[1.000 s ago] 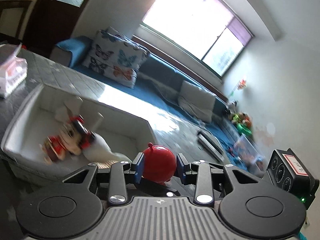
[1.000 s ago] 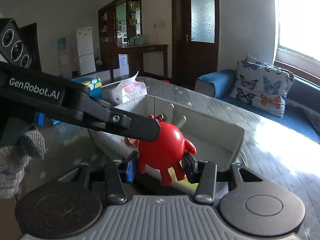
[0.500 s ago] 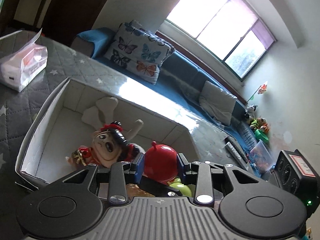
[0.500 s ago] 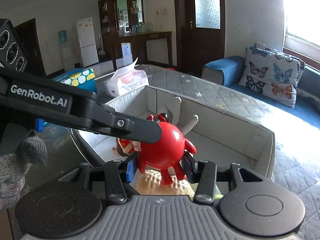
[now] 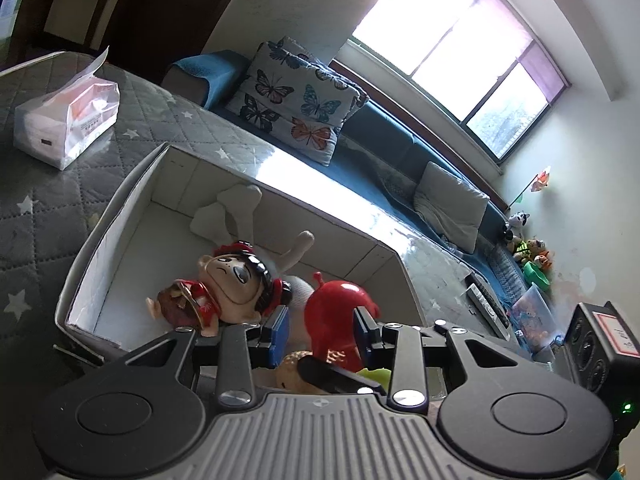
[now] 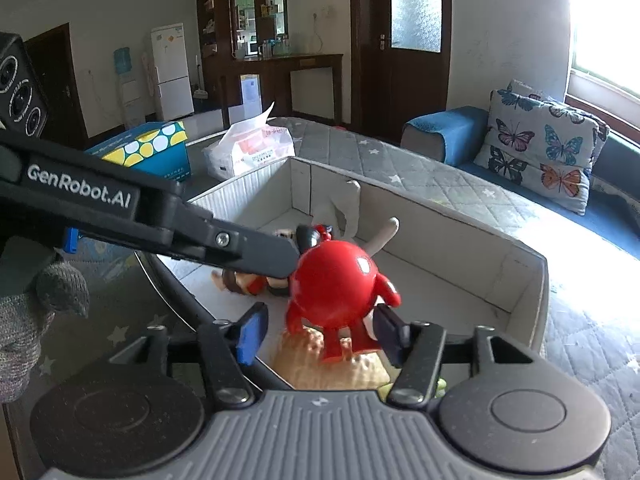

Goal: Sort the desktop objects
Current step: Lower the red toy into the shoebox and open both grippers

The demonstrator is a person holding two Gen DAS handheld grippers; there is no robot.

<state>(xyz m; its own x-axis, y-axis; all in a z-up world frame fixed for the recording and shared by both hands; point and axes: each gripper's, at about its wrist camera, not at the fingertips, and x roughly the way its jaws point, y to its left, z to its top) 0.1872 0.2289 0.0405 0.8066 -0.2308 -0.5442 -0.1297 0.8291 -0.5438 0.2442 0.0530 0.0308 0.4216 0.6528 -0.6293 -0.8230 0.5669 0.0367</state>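
A round red toy figure (image 6: 334,286) with small arms and legs sits inside the grey storage box (image 6: 524,276), on a tan bumpy toy (image 6: 332,364). It also shows in the left wrist view (image 5: 336,312). My right gripper (image 6: 320,330) is open around it, jaws apart from its sides. My left gripper (image 5: 320,330) is open too, its jaws wide of the toy. The left gripper's finger crosses the right wrist view, tip by the toy. A doll with a red cap (image 5: 232,280) lies in the box.
A tissue pack (image 5: 66,118) lies on the grey quilted surface (image 5: 36,184) beyond the box. A blue dotted box (image 6: 144,150) stands behind it. A white plush (image 5: 228,212) leans on the box's far wall. A sofa with a butterfly cushion (image 5: 296,100) runs along the window.
Both grippers moved down over the box with the red toy, then both opened. The toy now rests on the tan toy, free of the jaws.
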